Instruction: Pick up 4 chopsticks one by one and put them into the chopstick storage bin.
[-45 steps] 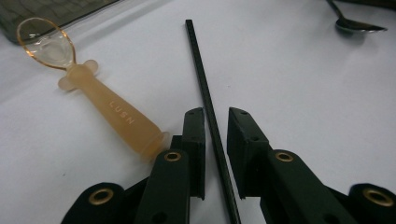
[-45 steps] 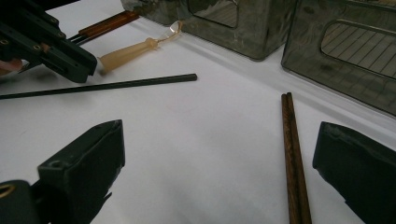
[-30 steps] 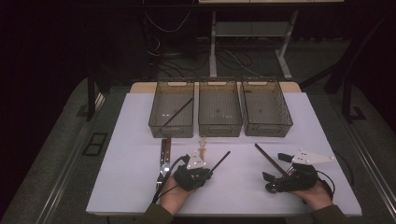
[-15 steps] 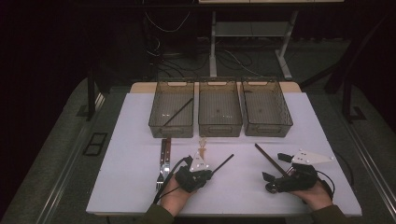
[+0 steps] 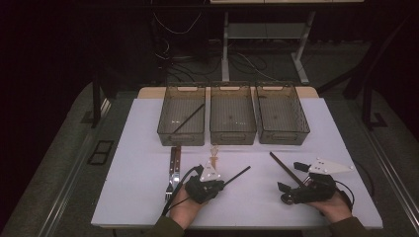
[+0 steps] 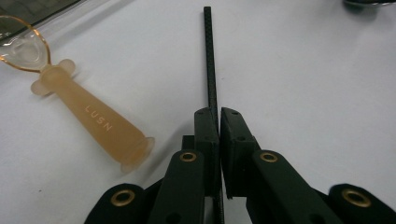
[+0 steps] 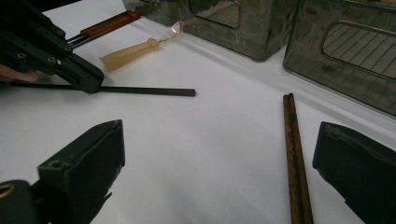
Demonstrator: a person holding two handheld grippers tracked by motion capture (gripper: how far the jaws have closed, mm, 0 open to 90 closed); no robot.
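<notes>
The left gripper (image 6: pixel 218 114) has its two black jaws pinched tight on a thin black rod (image 6: pixel 210 60), having just closed the last bit onto it; the rod is straight, square-edged and matte with a fine woven grain, lying flat on the white table (image 5: pixel 148 197) and running out ahead of the jaws. Just beside it lies a pale amber, rubbery handle (image 6: pixel 93 126) with a flared foot and a clear looped head. The right gripper (image 7: pixel 219 172) sits with its jaws spread wide and nothing between the pads; a pair of dark brown wooden chopsticks (image 7: pixel 294 158) lies side by side near one jaw. A wood-handled fork (image 5: pixel 173 170) rests left of the left gripper. Three smoky translucent bins (image 5: pixel 232 136) stand in a row beyond, one holding another dark stick (image 5: pixel 188 118), with bare table open between.
</notes>
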